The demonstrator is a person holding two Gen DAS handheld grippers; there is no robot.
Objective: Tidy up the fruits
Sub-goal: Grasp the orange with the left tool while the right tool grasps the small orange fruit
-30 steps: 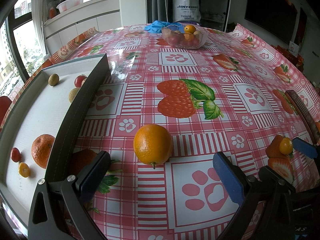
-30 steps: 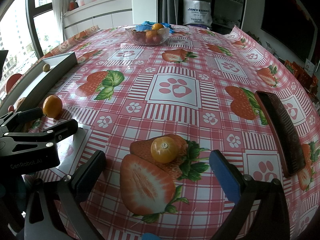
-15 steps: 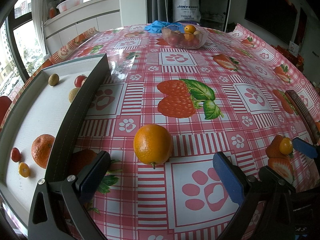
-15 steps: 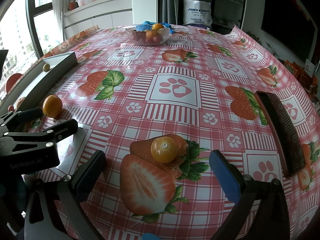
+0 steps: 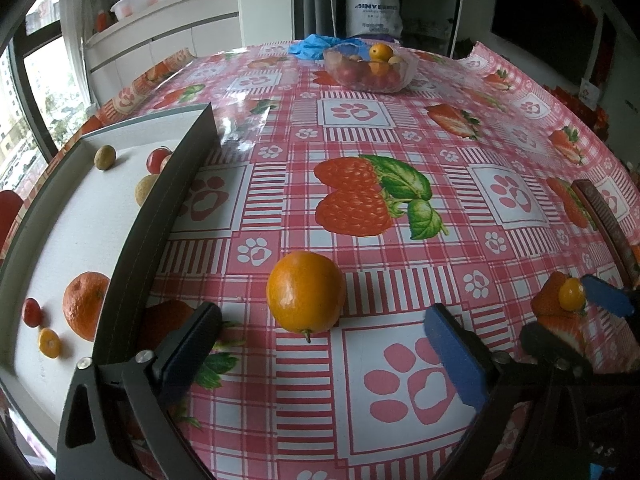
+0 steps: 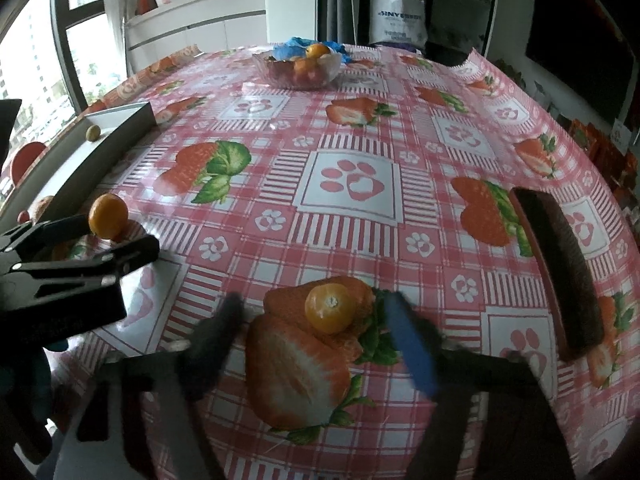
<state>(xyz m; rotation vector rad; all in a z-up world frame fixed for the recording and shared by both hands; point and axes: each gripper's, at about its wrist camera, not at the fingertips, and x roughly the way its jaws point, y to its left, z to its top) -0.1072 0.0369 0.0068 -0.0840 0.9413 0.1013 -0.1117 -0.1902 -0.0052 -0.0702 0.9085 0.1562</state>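
A large orange [image 5: 306, 297] lies on the strawberry-print tablecloth just ahead of my open, empty left gripper [image 5: 320, 344]; it also shows in the right wrist view [image 6: 108, 216]. A small kumquat-like orange fruit [image 6: 330, 308] lies on the cloth between the open fingers of my right gripper [image 6: 316, 332], not touched; it also shows in the left wrist view [image 5: 572, 295]. A white tray with dark walls [image 5: 160, 216] at the left holds a mandarin [image 5: 84, 304], small red fruits and several others.
A glass bowl of fruit [image 5: 370, 70] stands at the far end of the table, with a blue cloth [image 5: 320, 44] behind it. A second dark tray edge [image 6: 560, 272] lies at the right. A counter and window are at the left.
My right gripper has moved forward so its fingers now flank the small orange fruit, and the fingers look blurred from motion. The left gripper has not moved.
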